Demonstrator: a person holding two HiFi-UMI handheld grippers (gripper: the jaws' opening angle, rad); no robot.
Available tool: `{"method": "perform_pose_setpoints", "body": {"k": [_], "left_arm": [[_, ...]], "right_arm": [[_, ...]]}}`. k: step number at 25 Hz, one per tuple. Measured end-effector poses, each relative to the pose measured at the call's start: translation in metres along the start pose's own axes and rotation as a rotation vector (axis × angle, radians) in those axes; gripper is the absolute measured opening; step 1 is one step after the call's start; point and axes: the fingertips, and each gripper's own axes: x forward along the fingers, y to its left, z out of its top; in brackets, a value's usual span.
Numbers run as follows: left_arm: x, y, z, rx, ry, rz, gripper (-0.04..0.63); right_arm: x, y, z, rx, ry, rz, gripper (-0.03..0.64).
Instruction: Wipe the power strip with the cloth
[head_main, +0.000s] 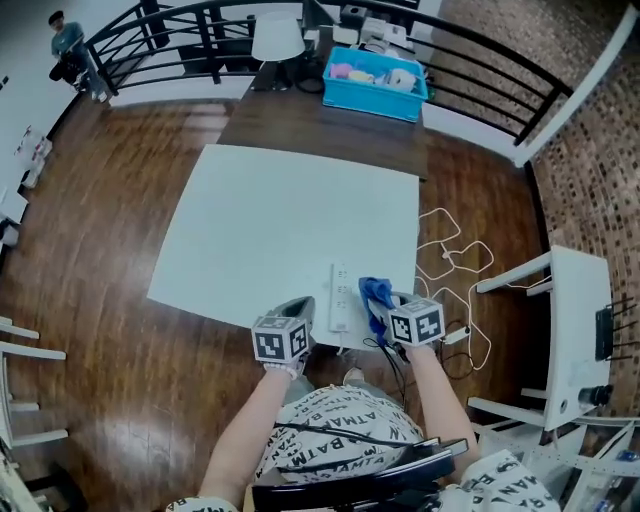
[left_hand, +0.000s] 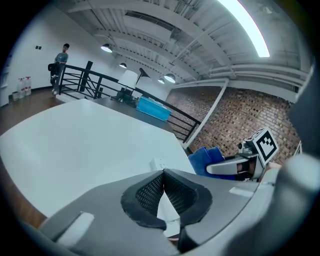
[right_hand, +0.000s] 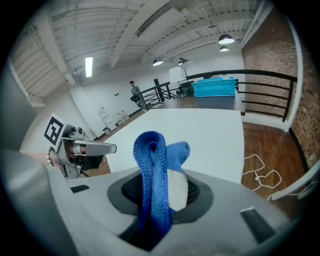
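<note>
Item 1. Bench (head_main: 262, 225): a plain white top over dark wood flooring. Task things lie near its front right corner, close to the person.

Item 2. Power strip (head_main: 341, 297): white, flat on the bench, its long side running away from the person. It sits between the two grippers.

Item 3. Cloth (right_hand: 151, 172): blue, folded into an upright loop that stands out past the jaws. It is just to the right of the power strip; contact with the strip cannot be made out.

Item 4. Right gripper (right_hand: 159, 184): jaws clamped on the cloth, which fills the gap between them.

Item 5. Left gripper (left_hand: 162, 175): jaws drawn together at the tips, nothing held. It is just left of the power strip's near end, at the bench edge.

Item 6. Surroundings: a white cable (head_main: 452, 262) in loose loops on the floor right of the bench. Beyond the bench, a blue bin (head_main: 375, 82) and a white lampshade (head_main: 277, 38) stand on a dark table. A black railing (head_main: 200, 30) runs behind, with a person (head_main: 68, 40) at its far left.
</note>
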Motion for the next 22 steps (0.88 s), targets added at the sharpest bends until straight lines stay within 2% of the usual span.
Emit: {"method": "perform_pose_setpoints", "body": {"k": [4, 9, 22], "left_arm": [[0.004, -0.015, -0.005, 0.013, 0.011, -0.022, -0.012], [0.003, -0.024, -0.017, 0.014, 0.028, -0.03, -0.012], [0.001, -0.021, -0.019, 0.002, 0.024, -0.029, -0.012]], "right_arm": [[-0.019, -0.001, -0.021, 0.054, -0.036, -0.038, 0.121], [-0.029, -0.005, -0.05, 0.087, -0.022, -0.091, 0.121], [-0.027, 0.004, -0.045, 0.054, -0.023, -0.093, 0.121]]}}
